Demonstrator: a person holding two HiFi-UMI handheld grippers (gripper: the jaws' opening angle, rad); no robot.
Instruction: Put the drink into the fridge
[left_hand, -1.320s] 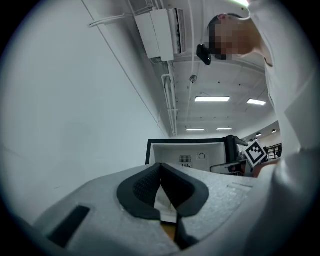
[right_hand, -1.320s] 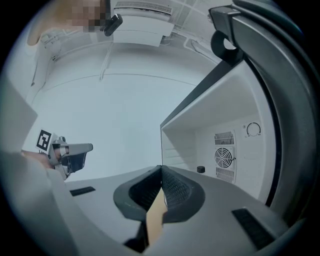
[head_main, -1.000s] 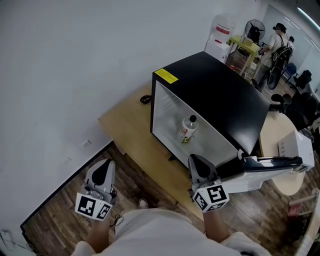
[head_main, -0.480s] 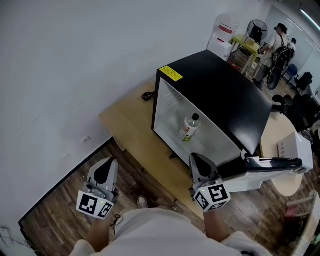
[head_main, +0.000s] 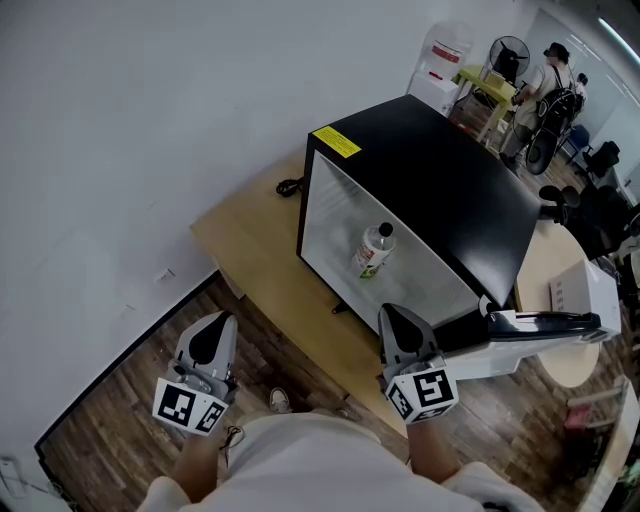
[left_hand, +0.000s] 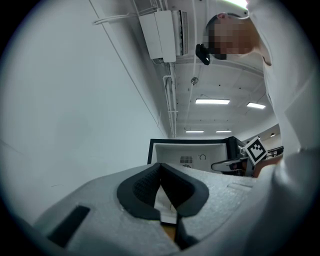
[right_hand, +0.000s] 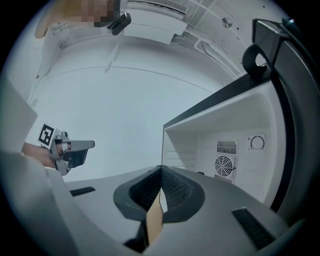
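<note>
A clear drink bottle (head_main: 373, 250) with a white cap stands upright inside the black mini fridge (head_main: 430, 190), whose white inside faces me. The fridge sits on a light wooden table (head_main: 250, 250). Both grippers hang low in front of the table, well short of the fridge. My left gripper (head_main: 210, 335) is shut with nothing in it; its pads meet at the tips in the left gripper view, left gripper (left_hand: 161, 166). My right gripper (head_main: 393, 320) is shut and holds nothing as well, right gripper (right_hand: 161, 169). The fridge (right_hand: 235, 145) fills the right of that view.
The fridge door (head_main: 535, 325) stands swung open to the right, just beside my right gripper. A black cable (head_main: 289, 187) lies on the table left of the fridge. A round table with a white box (head_main: 585, 290), a water dispenser (head_main: 440, 60) and people (head_main: 545, 85) are further back.
The head view has shifted slightly, so the fridge sits a little further left in the picture. Both grippers stay shut in about the same places.
</note>
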